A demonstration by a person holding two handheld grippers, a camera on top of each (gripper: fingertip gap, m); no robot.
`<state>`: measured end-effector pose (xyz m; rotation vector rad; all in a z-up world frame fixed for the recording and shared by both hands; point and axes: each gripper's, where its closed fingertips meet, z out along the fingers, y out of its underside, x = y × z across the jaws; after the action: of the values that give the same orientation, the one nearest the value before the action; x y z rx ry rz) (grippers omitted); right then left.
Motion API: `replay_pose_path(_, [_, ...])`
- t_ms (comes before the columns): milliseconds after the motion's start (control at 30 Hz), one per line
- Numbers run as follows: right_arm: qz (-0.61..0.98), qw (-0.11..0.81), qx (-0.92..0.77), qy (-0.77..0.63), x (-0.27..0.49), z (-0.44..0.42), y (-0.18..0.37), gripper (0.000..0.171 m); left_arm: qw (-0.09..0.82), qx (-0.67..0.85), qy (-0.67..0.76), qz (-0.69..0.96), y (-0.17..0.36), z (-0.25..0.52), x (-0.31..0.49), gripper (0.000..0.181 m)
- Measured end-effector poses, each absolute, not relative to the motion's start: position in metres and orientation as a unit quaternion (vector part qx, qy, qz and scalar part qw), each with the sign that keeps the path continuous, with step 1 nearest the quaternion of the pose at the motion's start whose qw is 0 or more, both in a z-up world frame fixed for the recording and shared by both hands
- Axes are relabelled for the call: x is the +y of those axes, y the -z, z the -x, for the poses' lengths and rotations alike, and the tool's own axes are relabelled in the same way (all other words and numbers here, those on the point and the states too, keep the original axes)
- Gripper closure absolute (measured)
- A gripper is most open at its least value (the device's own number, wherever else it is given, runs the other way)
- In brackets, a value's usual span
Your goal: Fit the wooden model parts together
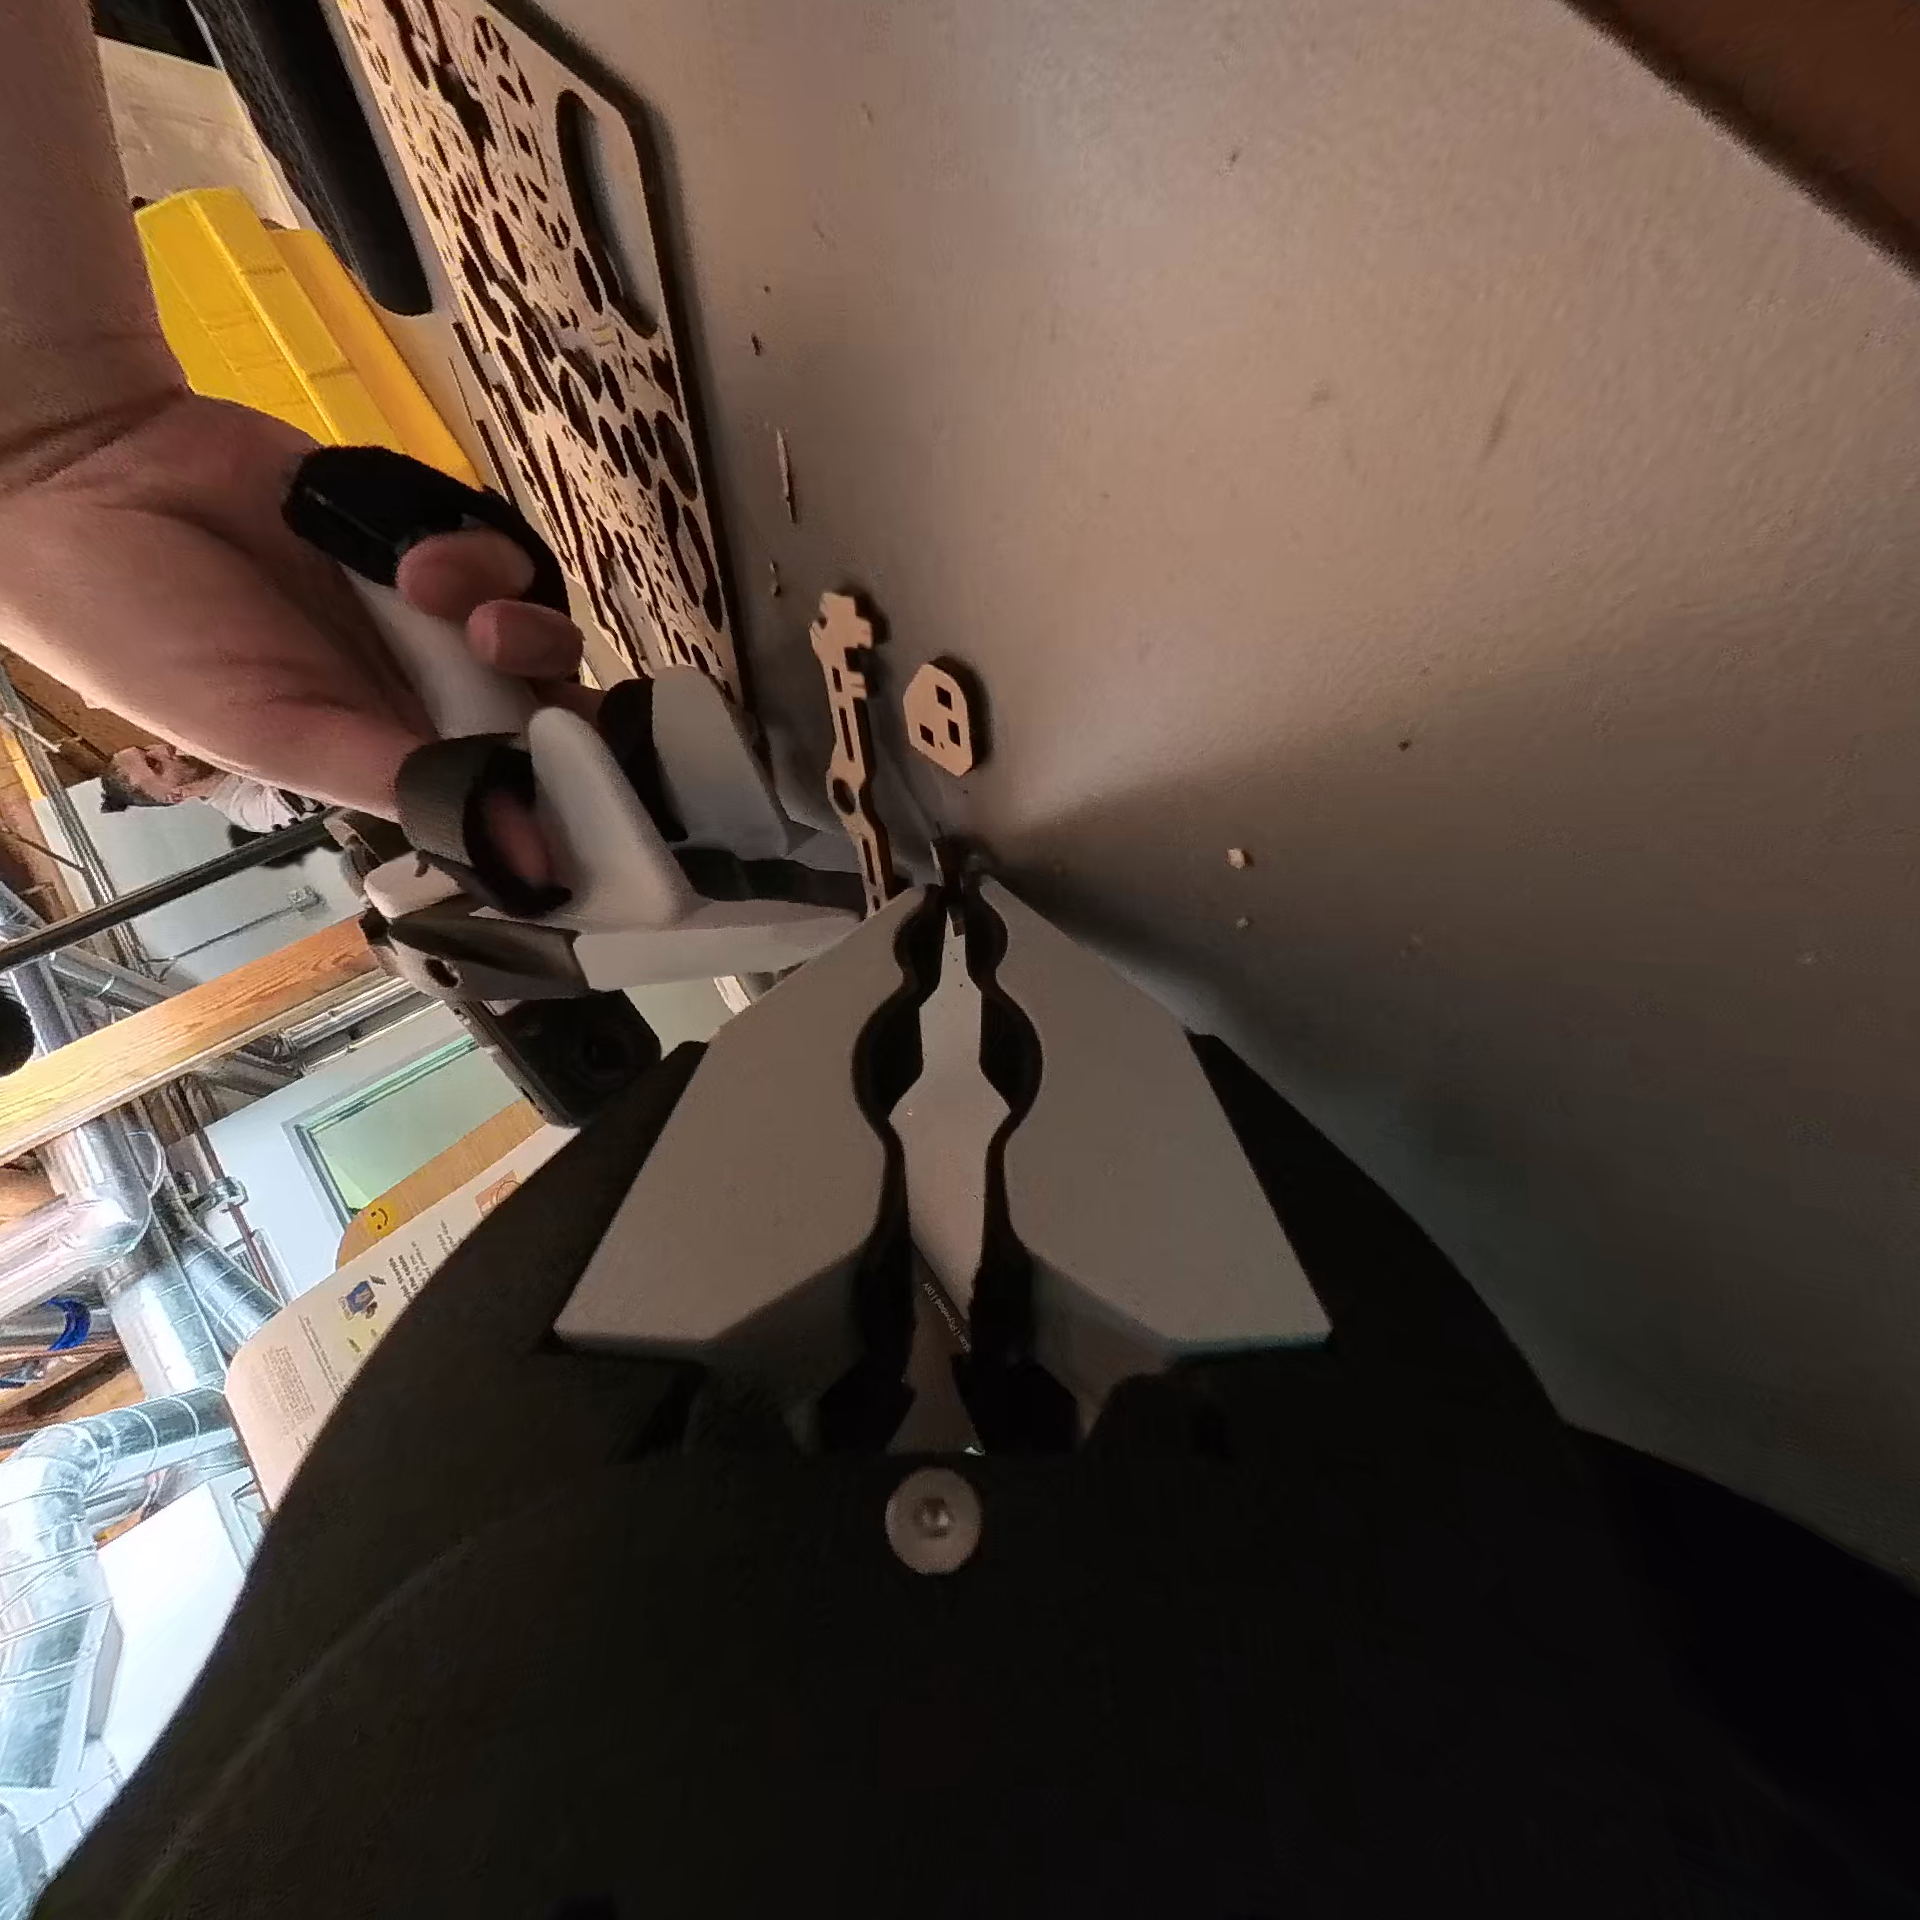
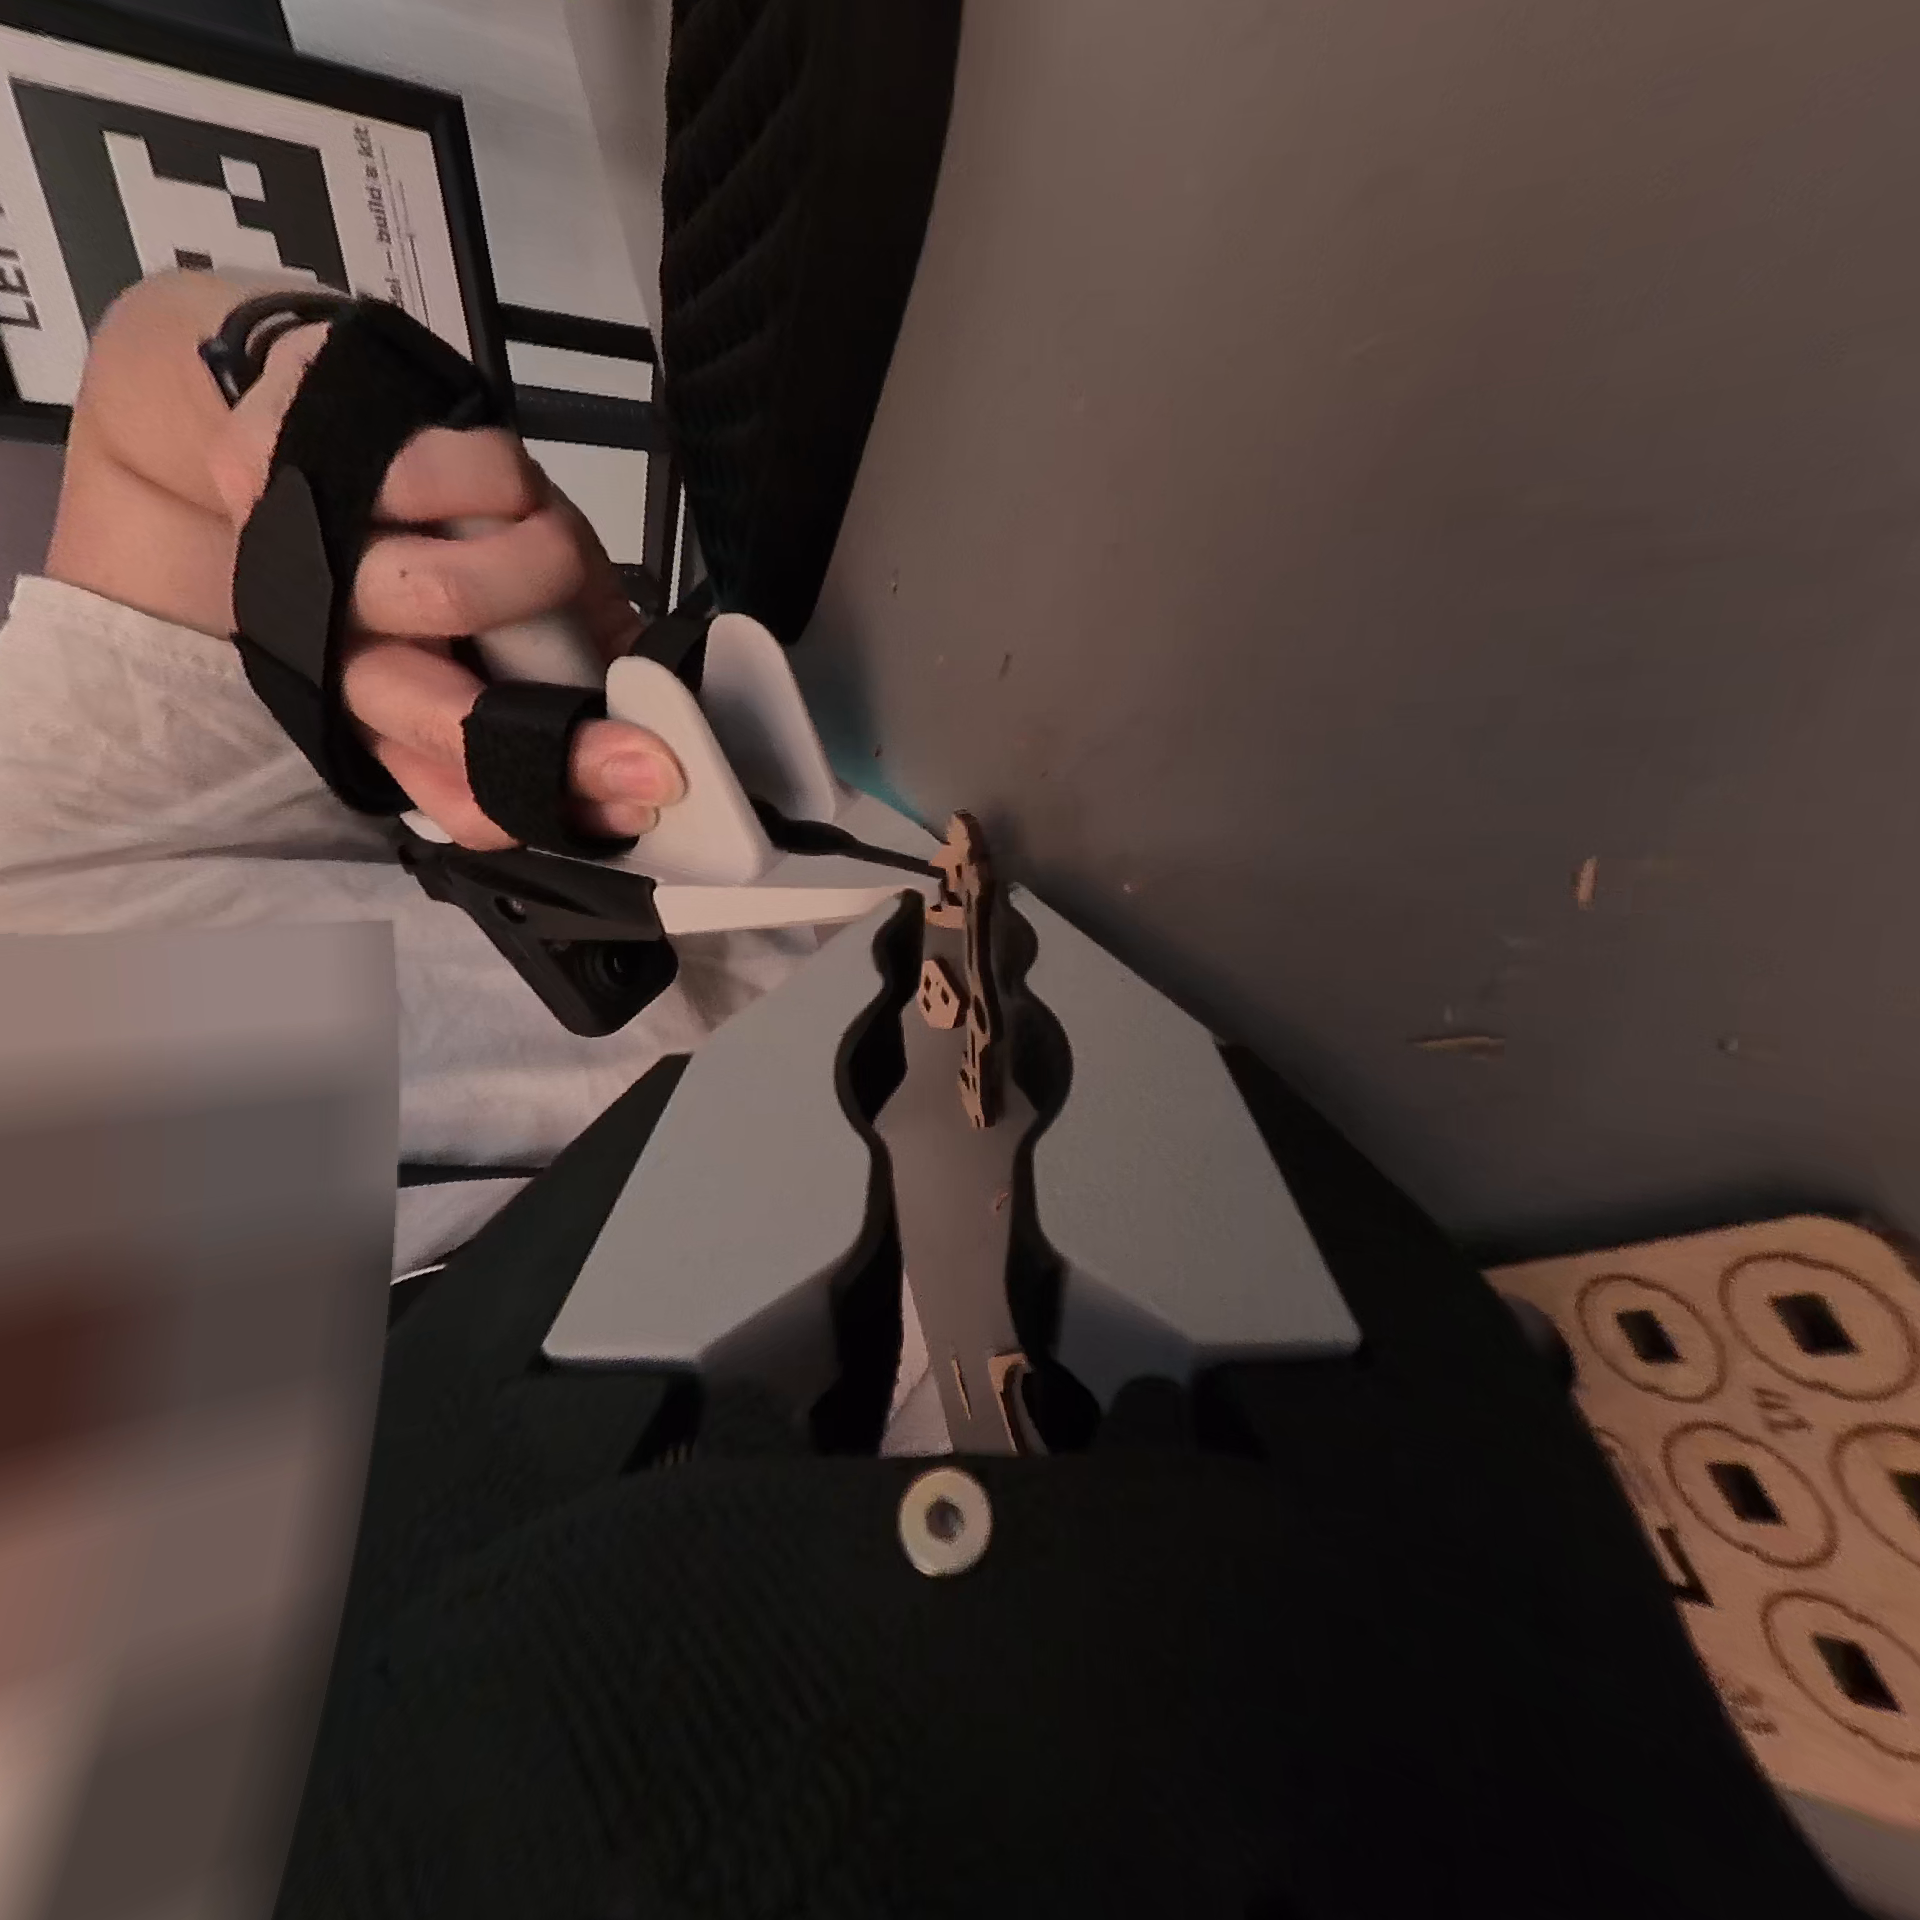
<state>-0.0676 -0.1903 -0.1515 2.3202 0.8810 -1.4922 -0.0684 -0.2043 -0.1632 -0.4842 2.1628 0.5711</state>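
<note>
On the grey table (image 1: pixel 1351 520), my right gripper (image 2: pixel 964 914) is shut on a long notched wooden strip (image 2: pixel 977 1039) and holds it on edge. In the left wrist view the strip (image 1: pixel 854 748) stands up from that gripper (image 1: pixel 836 878). My left gripper (image 1: pixel 951 883) is nearly shut, pinching a small dark-edged wooden piece (image 1: pixel 948 857) right at the strip's lower end. In the right wrist view the left gripper (image 2: pixel 914 881) touches the strip near its top. A small hexagonal wooden piece (image 1: pixel 945 717) with square holes lies on the table beside the strip, also showing between my right fingers (image 2: pixel 940 995).
A laser-cut wooden sheet (image 1: pixel 582 364) with several cut-outs lies at the far left, with a yellow bin (image 1: pixel 260 301) beyond it. Another cut sheet (image 2: pixel 1766 1455) lies at the lower right. Wood crumbs (image 1: pixel 1236 857) dot the table. A black mesh item (image 2: pixel 790 312) stands behind. Left and right tips are no more than a few centimetres apart.
</note>
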Motion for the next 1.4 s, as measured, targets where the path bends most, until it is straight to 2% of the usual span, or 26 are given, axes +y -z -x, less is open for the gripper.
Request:
replay_pose_path(267, [-0.813,0.099,0.330,0.469,-0.188,0.064,0.152,0.157,0.410,0.861,-0.231,0.191,0.163,0.069,-0.204,0.180])
replay_pose_path(467, [-0.813,0.121,0.335,0.460,-0.193,0.063,0.149,0.141,0.408,0.861,-0.234,0.192,0.163,0.069,-0.203,0.180])
replay_pose_path(500, [-0.814,0.122,0.341,0.455,-0.193,0.062,0.150,0.143,0.408,0.861,-0.234,0.192,0.163,0.069,-0.203,0.180])
replay_pose_path(567, [-0.816,0.114,0.377,0.424,-0.193,0.055,0.158,0.165,0.408,0.861,-0.234,0.191,0.163,0.069,-0.203,0.180])
replay_pose_path(600, [-0.814,0.113,0.390,0.415,-0.193,0.053,0.160,0.167,0.408,0.861,-0.234,0.191,0.163,0.069,-0.203,0.180])
replay_pose_path(667, [-0.809,0.124,0.386,0.425,-0.196,0.054,0.158,0.167,0.408,0.861,-0.234,0.191,0.163,0.069,-0.203,0.180])
replay_pose_path(733, [-0.807,0.131,0.374,0.438,-0.196,0.056,0.157,0.161,0.407,0.862,-0.234,0.192,0.163,0.069,-0.203,0.180])
replay_pose_path(900, [-0.806,0.126,0.385,0.432,-0.194,0.054,0.160,0.168,0.407,0.862,-0.235,0.192,0.163,0.069,-0.204,0.180])
replay_pose_path(1400, [-0.794,0.089,0.325,0.506,-0.195,0.064,0.142,0.169,0.441,0.842,-0.236,0.200,0.158,0.065,-0.205,0.181])
